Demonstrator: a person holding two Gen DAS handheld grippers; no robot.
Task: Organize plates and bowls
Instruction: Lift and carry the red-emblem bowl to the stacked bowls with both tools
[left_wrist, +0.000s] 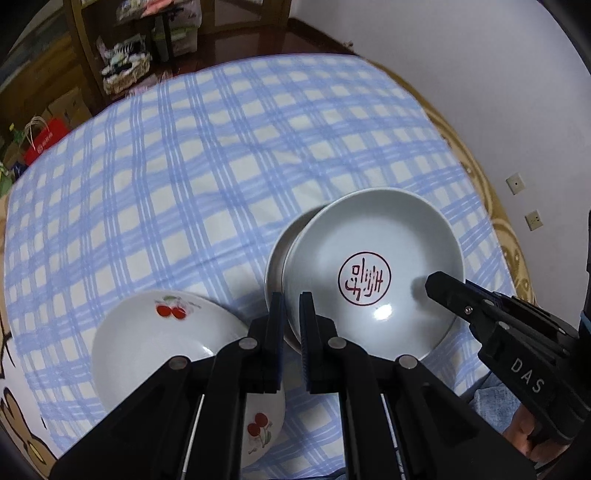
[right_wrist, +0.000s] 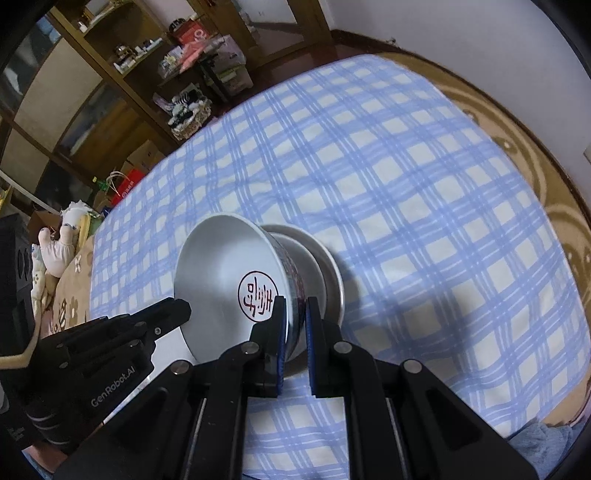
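A table covered by a blue-and-white checked cloth (left_wrist: 207, 177) is seen from two handheld grippers pointing steeply down at it. In the left wrist view, the left gripper (left_wrist: 291, 325) has its jaws drawn almost together, clamped on the near rim of a white bowl with a red round seal mark (left_wrist: 373, 273) inside. That bowl sits tilted over a second white dish (left_wrist: 275, 258), whose rim shows as a crescent just beyond and to the left of the jaws. Directly left of the jaws, partly hidden beneath the gripper's black linkage, a white bowl with red cherries (left_wrist: 155, 339) rests on the cloth. To the right of the jaws, the right gripper's black fingers reach onto the far rim of the sealed bowl. In the right wrist view, the right gripper (right_wrist: 295, 325) is likewise nearly closed, its blue-padded jaws pinched on the wall of the sealed bowl, which is tipped on edge just ahead of them. Cluttered wooden shelving (right_wrist: 110, 74) stands well beyond the table.
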